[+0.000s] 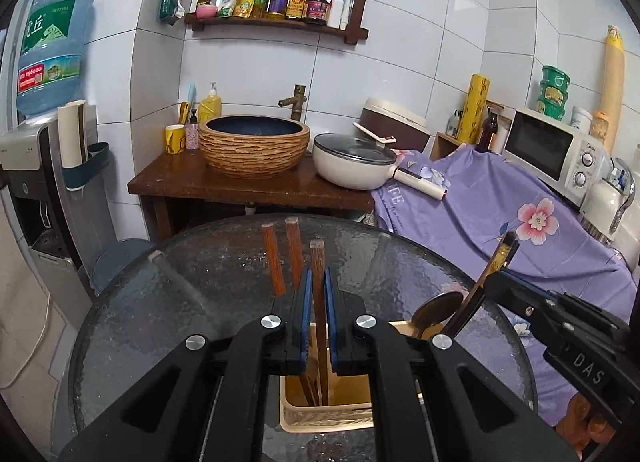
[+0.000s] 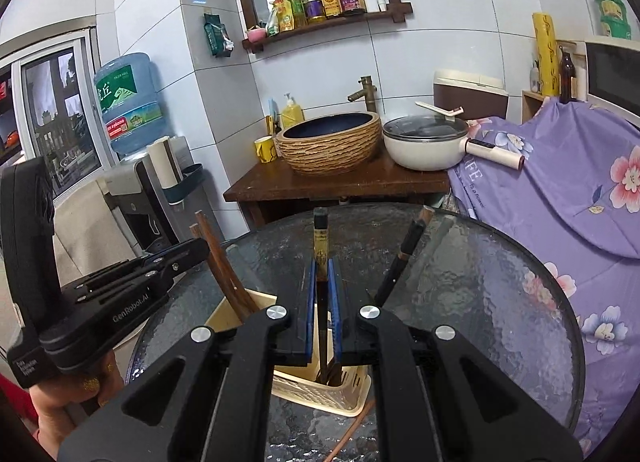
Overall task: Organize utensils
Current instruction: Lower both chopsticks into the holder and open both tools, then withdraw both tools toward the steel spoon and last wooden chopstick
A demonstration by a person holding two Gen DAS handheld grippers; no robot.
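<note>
On the round glass surface [image 1: 168, 302], near its front edge, stands a cream slotted utensil holder [image 1: 320, 414] w/ two compartments. Left tongs [image 1: 318, 282] are clamped narrow on a reddish-brown wooden chopstick [image 1: 318, 262] — stick runs upright between the blue pads, top end poking out beyond the tips, lower end reaching down into the holder's left compartment. Two more brown chopsticks [image 1: 280, 258] stand just left of the held one, leaning away slightly, lower ends hidden behind the tongs body; cannot tell from the left wrist view where they bottom out.

Right tongs [image 2: 322, 274] likewise pinched narrow, on a dark chopstick w/ yellow patterned band [image 2: 320, 238]. Stick upright between pads, black top above the tips, lower part going down into the holder's right compartment, among other dark sticks there. A black-handled utensil [image 2: 400, 258] leans out to the right of the right tongs, approx. same compartment, base hidden. A dark spoon bowl [image 1: 436, 308] shows above the holder rim in the left wrist view, between the two tongs.

One loose brown chopstick [image 2: 352, 430] lies flat on the glass, just in front of the holder — apart from both tongs.

Both tongs side by side, close, over the holder. A hand [image 2: 76, 394] grips the left unit. Background: wooden counter w/ basin [image 1: 254, 146], white pan [image 1: 352, 160], purple floral cloth [image 1: 500, 214].
</note>
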